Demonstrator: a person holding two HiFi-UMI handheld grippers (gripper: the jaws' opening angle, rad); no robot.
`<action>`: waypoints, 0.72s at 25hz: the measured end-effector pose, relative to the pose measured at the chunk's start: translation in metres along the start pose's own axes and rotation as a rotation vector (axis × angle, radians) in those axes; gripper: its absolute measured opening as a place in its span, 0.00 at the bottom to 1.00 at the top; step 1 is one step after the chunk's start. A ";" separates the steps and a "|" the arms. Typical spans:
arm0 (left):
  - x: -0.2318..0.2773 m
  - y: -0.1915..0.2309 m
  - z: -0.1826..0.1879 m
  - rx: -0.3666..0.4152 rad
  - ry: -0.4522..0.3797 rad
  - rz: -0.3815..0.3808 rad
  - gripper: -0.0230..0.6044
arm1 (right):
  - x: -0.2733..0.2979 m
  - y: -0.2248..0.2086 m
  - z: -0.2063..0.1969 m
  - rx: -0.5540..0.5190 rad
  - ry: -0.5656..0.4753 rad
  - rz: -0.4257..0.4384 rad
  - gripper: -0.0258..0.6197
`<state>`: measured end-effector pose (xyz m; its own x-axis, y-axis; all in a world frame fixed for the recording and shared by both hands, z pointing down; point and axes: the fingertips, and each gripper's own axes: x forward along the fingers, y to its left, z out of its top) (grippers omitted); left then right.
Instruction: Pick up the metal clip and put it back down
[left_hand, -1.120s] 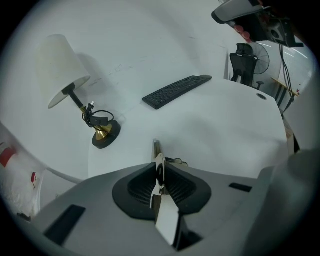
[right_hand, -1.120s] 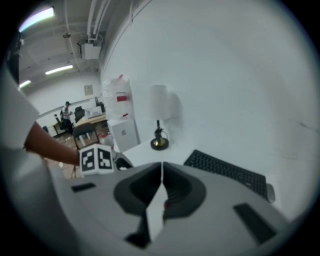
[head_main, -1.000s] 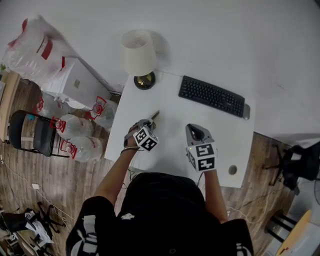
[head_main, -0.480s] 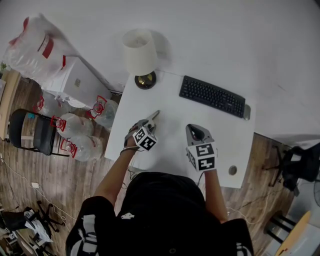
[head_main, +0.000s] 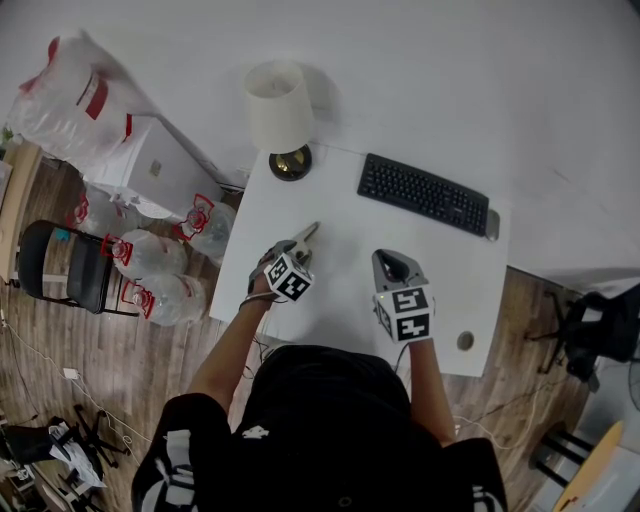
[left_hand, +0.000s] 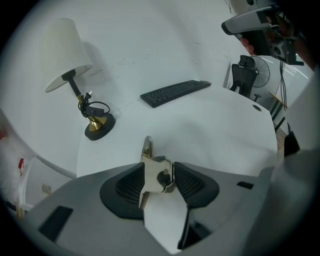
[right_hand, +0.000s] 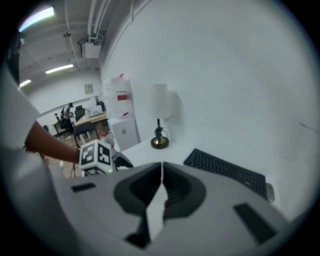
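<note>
The metal clip (left_hand: 156, 175) is shiny silver and stands upright between the two dark pads of my left gripper (left_hand: 160, 167). Its narrow tip points forward and down to the white table (left_hand: 215, 130). The jaws are opening, and both pads still touch the clip's sides. In the head view the clip (head_main: 309, 232) sticks out ahead of the left gripper (head_main: 297, 246) near the table's left edge. My right gripper (head_main: 393, 264) hovers to the right over the table. It is shut with nothing in it, and its pads (right_hand: 167, 177) meet.
A table lamp (head_main: 279, 105) stands at the table's back left corner. A black keyboard (head_main: 424, 192) with a mouse (head_main: 492, 223) lies at the back right. Water bottles (head_main: 150, 255) and a black chair (head_main: 70, 265) stand on the floor to the left.
The left gripper's jaws have spread a little wider around the clip. Both hands have stayed almost in place.
</note>
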<state>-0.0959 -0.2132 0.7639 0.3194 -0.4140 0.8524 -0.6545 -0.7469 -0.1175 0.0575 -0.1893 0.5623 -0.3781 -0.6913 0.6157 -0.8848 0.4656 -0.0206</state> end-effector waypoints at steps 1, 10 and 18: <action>-0.001 -0.001 0.001 -0.002 -0.002 -0.009 0.37 | -0.001 0.000 0.001 0.000 -0.003 -0.001 0.09; -0.021 -0.003 0.009 -0.080 -0.055 -0.057 0.37 | -0.003 0.000 0.006 -0.002 -0.020 -0.006 0.09; -0.054 0.007 0.026 -0.138 -0.144 -0.031 0.29 | -0.008 0.001 0.014 -0.021 -0.044 -0.014 0.09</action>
<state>-0.0999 -0.2098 0.7038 0.4285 -0.4696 0.7719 -0.7277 -0.6858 -0.0132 0.0561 -0.1913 0.5466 -0.3781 -0.7212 0.5805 -0.8843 0.4669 0.0041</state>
